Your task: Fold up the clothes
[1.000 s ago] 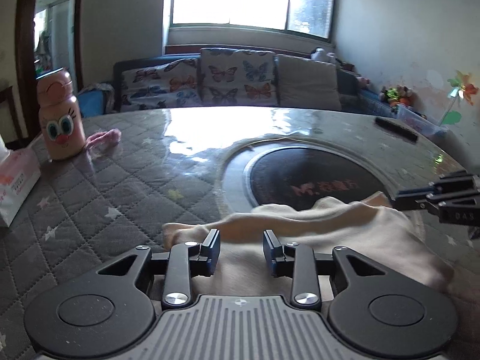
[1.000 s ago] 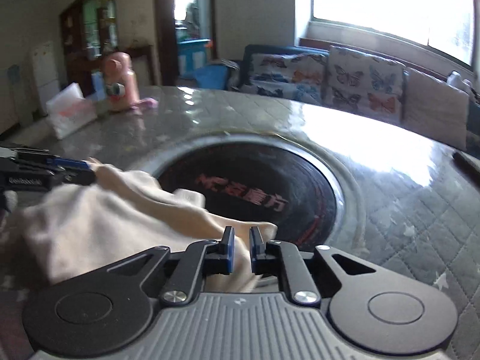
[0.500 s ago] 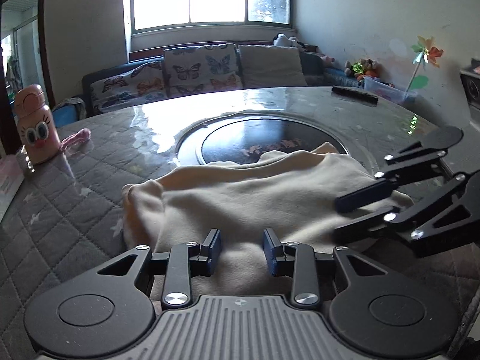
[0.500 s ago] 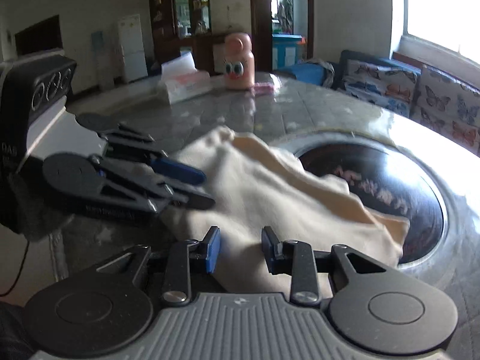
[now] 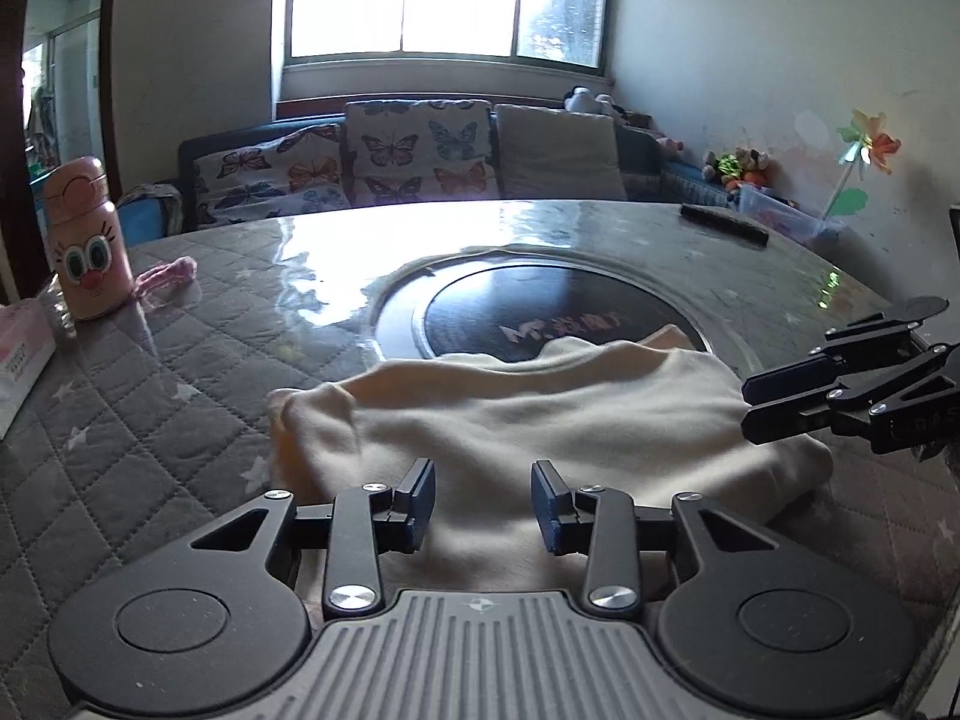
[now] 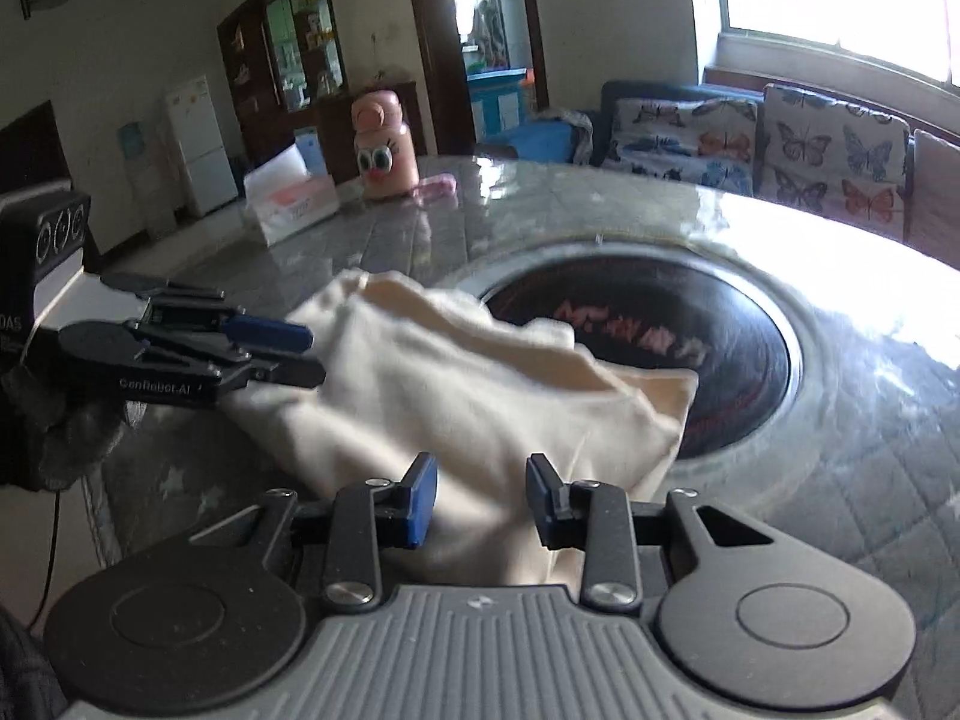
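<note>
Left-wrist view showed your left gripper (image 5: 483, 501) and right gripper (image 6: 480, 498) both spread, holding nothing, over the cream folded cloth (image 5: 540, 420) beside the dark round inset (image 5: 558, 312); you needed matching corner grips.

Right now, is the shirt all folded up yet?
Partly. The cream garment lies doubled over on the table, so a fold looks done. The left gripper and right gripper are both open with nothing pinched. Its edges look bunched and uneven, so tidying or another fold probably remains.
</note>
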